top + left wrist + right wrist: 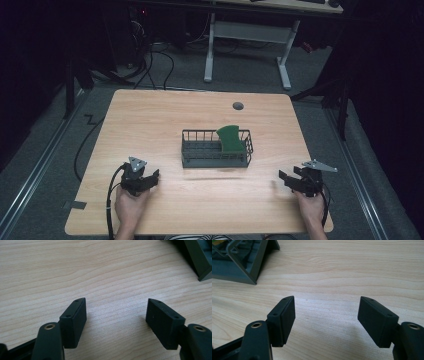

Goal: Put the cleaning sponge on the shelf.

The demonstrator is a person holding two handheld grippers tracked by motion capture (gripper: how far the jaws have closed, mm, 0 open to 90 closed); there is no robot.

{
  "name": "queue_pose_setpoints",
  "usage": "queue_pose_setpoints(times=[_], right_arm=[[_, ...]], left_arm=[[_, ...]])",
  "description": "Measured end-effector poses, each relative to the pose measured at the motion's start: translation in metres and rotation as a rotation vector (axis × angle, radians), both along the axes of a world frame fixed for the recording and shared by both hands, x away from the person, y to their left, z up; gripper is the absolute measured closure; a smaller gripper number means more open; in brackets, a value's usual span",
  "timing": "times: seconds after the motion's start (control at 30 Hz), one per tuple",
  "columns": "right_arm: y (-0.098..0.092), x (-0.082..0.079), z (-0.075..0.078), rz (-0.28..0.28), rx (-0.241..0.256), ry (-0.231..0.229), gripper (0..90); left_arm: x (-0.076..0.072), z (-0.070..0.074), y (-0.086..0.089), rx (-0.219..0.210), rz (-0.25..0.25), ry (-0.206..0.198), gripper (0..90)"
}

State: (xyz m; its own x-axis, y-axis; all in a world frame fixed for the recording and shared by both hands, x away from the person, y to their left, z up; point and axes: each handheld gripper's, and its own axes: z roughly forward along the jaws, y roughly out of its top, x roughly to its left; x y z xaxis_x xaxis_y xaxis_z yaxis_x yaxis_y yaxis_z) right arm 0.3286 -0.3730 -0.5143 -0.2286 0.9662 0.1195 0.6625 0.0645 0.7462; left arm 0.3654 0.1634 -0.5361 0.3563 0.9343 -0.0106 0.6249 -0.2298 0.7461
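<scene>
— Step in hand? Waiting near the tabletop's front edge: left gripper (148,179) and right gripper (290,181), jaws apart, empty.

— Rack (216,148)? Mid-tabletop, green board (231,138) standing in its right end.

— Next, probably: reaching forward to the rack, closing squarely on the board.

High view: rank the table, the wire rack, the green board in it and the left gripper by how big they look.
1. Table, by far the largest.
2. Wire rack.
3. Green board and left gripper: they look alike, so no ranking.
</scene>
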Motion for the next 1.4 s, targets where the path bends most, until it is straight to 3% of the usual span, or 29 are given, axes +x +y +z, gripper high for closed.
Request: queue_pose_setpoints(times=[0.6,0.73,0.87,1.4], right_arm=[[0.009,0.007,-0.015,-0.009,-0.062,0.014,30.4],[0.012,0.008,-0.015,-0.005,-0.085,0.012,30.1],[0.018,0.009,-0.016,0.003,-0.143,0.012,28.5],[0.018,0.010,-0.016,-0.001,-0.144,0.017,27.1]], left_arm=[[0.000,0.000,0.000,0.001,0.000,0.000,33.4],[0.000,0.000,0.000,0.001,0.000,0.000,33.4],[0.000,0.000,0.000,0.001,0.000,0.000,33.4],[0.000,0.000,0.000,0.001,0.003,0.000,33.1]])
